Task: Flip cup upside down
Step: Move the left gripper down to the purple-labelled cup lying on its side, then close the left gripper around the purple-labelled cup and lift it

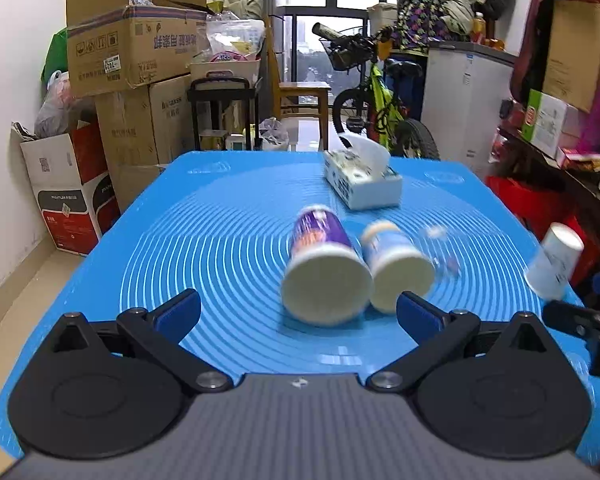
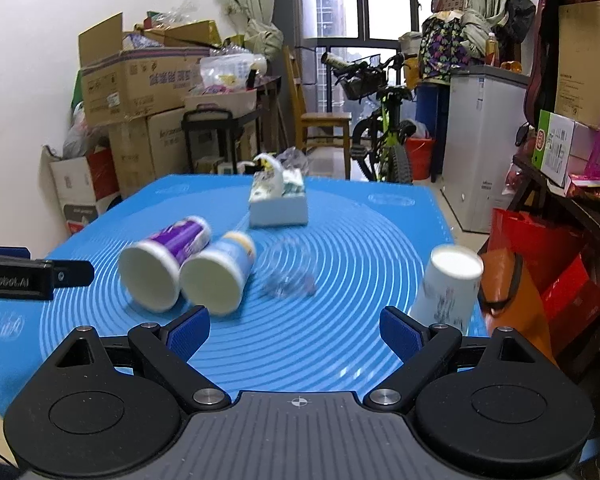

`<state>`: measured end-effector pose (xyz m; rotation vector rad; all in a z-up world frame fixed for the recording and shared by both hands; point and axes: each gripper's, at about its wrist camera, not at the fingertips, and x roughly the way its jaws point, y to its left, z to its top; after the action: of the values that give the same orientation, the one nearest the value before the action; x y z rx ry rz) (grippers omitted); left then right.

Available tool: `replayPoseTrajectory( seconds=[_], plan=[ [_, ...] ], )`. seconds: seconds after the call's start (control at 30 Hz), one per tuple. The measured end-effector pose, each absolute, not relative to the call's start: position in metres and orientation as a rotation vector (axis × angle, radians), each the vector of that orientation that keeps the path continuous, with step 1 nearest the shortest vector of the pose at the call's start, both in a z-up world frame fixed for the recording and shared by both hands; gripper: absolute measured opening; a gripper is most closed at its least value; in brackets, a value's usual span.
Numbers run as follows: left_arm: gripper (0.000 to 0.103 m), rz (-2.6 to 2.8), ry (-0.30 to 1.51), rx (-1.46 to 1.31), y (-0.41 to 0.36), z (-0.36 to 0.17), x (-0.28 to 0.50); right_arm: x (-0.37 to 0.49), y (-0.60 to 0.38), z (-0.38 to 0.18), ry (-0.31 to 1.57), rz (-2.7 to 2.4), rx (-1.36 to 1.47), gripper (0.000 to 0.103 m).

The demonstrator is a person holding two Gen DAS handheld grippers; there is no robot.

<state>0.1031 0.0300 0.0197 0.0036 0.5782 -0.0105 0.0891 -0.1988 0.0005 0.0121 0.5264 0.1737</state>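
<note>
A purple paper cup [image 1: 322,264] [image 2: 168,258] and a blue-and-yellow paper cup [image 1: 396,264] [image 2: 220,276] lie on their sides side by side on the blue mat [image 1: 220,232] [image 2: 340,264], mouths toward me. A white printed cup [image 1: 554,260] [image 2: 448,284] stands upside down near the mat's right edge. A clear plastic cup [image 2: 288,268] lies blurred beside the blue cup. My left gripper [image 1: 298,314] is open and empty just short of the two lying cups. My right gripper [image 2: 294,332] is open and empty, the white cup just past its right finger.
A tissue box [image 1: 362,178] [image 2: 278,200] sits at the mat's far side. Cardboard boxes [image 1: 132,52], a chair [image 2: 324,128], a bicycle [image 1: 380,96] and a white fridge [image 2: 480,148] stand beyond the table. Shelves with boxes line the right wall.
</note>
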Motion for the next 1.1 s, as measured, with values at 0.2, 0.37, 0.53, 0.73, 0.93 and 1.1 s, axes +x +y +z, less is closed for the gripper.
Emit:
replayPoseTrajectory(
  seconds=[0.2,0.37,0.53,0.73,0.93,1.1],
  plan=[
    [0.103,-0.02,0.627,-0.066,0.035,0.022,0.154,0.118,-0.202,0.004,0.513,0.144,0.017,0.092],
    [0.103,-0.021,0.685,-0.038,0.027,0.011,0.193,0.134,-0.206,-0.004,0.529,0.128,0.031,0.092],
    [0.103,-0.013,0.744,-0.013,0.026,-0.009,0.218,0.143,-0.209,-0.012,0.55,0.124,0.029,0.092],
    [0.102,-0.037,0.792,-0.022,0.026,-0.021,0.226,0.15,-0.209,-0.019,0.565,0.123,0.028,0.092],
    [0.073,-0.111,0.834,-0.089,0.029,-0.023,0.23,0.149,-0.21,-0.019,0.562,0.124,0.025,0.092],
    [0.072,-0.091,0.821,-0.066,0.03,-0.02,0.226,0.148,-0.211,-0.017,0.558,0.119,0.03,0.092]
  ],
)
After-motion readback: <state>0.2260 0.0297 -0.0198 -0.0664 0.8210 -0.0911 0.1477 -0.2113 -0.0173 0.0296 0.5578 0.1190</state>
